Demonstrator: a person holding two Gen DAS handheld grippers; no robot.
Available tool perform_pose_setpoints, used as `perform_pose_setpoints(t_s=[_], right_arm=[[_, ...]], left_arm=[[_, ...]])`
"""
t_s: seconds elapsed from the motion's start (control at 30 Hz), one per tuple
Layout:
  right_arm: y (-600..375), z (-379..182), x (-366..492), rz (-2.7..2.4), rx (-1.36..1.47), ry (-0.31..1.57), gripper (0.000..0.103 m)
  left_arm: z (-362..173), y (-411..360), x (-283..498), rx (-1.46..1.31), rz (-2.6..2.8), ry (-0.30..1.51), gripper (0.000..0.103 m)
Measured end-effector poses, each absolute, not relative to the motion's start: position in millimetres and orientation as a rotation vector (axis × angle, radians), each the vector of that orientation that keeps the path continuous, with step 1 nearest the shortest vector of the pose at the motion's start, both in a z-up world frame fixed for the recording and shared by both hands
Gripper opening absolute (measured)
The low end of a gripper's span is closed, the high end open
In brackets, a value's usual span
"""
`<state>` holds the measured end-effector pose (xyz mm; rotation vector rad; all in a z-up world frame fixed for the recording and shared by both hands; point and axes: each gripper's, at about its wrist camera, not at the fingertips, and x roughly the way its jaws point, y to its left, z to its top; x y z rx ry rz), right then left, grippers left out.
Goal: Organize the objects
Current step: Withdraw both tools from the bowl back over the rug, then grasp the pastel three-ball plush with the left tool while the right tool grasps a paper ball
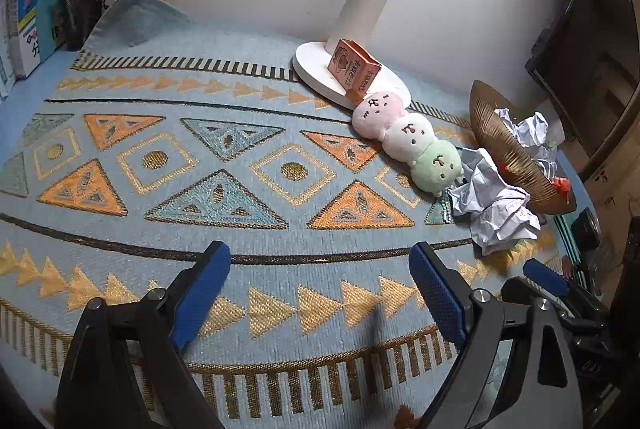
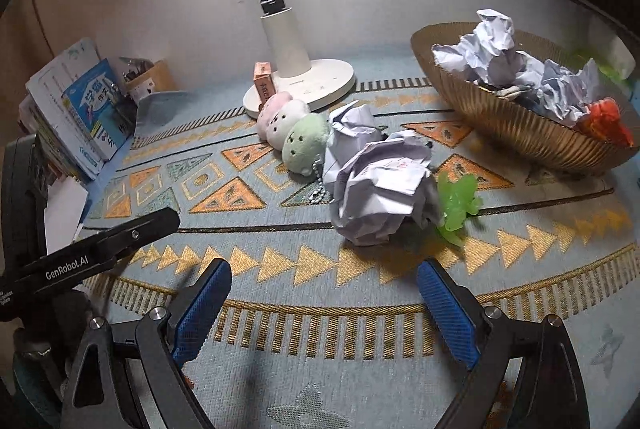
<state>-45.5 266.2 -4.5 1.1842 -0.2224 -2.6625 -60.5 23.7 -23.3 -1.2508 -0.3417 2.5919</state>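
While both our left gripper (image 1: 320,289) and right gripper (image 2: 324,305) hover wide open and empty, the crumpled paper ball (image 2: 380,189) lying beside the gold bowl (image 2: 500,125) looks light and crushable, so we would pinch gently across its middle.

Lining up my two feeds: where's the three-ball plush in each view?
Left wrist: plush right of centre, running diagonally from the lamp base toward the crumpled paper.
Right wrist: plush centre, just left of the paper, in front of the lamp base.
Shared landmark: the orange box leaning at the lamp base.
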Motion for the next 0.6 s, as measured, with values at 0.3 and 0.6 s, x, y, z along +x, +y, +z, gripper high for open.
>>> perform_pose_setpoints(t_s=[0.3, 0.6], right_arm=[[303, 7, -39, -2.829, 1.123, -0.325, 0.094], [293, 12, -47, -2.785, 1.092, -0.248, 0.094]], left_arm=[[-2, 63, -130, -1.319, 2.455, -0.595, 0.089], [-26, 110, -169, -1.422, 2.456, -0.688, 0.088]])
